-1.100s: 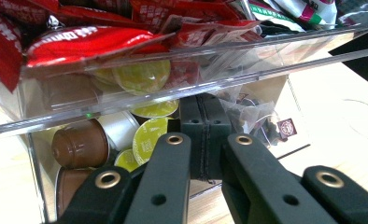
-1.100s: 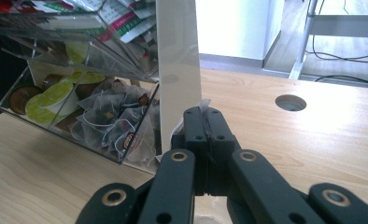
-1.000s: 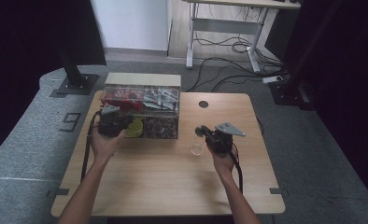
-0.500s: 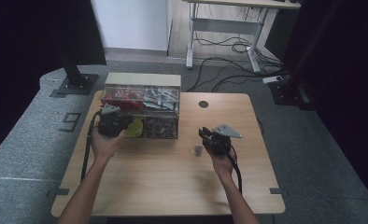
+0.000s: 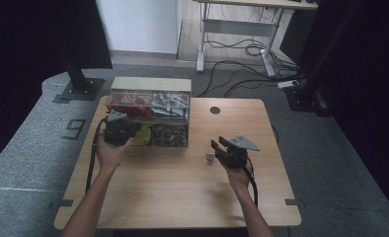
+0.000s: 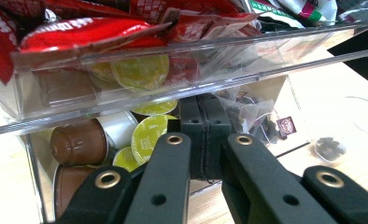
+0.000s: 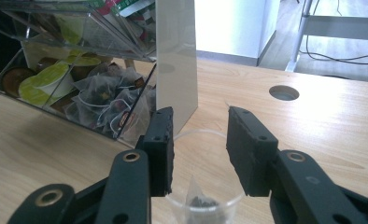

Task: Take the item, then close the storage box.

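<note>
While parted over a clear plastic cup on the desk, right gripper fingers just opening, touching nothing. Inside the cup, a tea bag, lying free below the gap. Cup just right of the clear organiser box, near its lower front corner. Left gripper fingers pressed together, empty, held at the box's lower left compartment beside the green-lidded capsules and brown capsules. Above, red packets in the upper tray.
</note>
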Demonstrator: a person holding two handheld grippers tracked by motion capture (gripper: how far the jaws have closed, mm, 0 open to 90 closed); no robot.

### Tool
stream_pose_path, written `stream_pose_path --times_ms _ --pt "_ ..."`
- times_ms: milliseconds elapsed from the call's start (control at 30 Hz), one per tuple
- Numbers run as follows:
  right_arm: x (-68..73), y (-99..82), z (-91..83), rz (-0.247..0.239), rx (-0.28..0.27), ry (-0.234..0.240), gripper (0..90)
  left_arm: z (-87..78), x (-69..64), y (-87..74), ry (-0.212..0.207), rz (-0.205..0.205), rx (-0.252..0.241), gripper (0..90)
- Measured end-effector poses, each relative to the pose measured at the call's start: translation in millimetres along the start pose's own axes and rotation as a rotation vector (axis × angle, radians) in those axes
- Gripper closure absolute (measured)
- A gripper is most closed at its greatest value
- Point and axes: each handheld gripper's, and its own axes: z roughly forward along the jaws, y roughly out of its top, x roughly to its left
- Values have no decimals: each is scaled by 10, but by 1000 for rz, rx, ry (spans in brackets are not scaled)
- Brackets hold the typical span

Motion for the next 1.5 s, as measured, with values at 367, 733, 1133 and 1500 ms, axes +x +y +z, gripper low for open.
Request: stream_pose_path --times_ms 367,733,1133,1500 --pt "-177 -178 -195 33 3 11 560 14 -6 -13 1 -3 2 896" --pt "-268 -314 -354 42 13 4 551 -3 -10 -19 -1 -2 0 900" --pt "-266 -429 -461 40 27 -6 550 13 105 -139 2 -28 16 900" --pt "-250 -533 -496 41 44 -5 549 21 158 -251 3 -41 28 900"
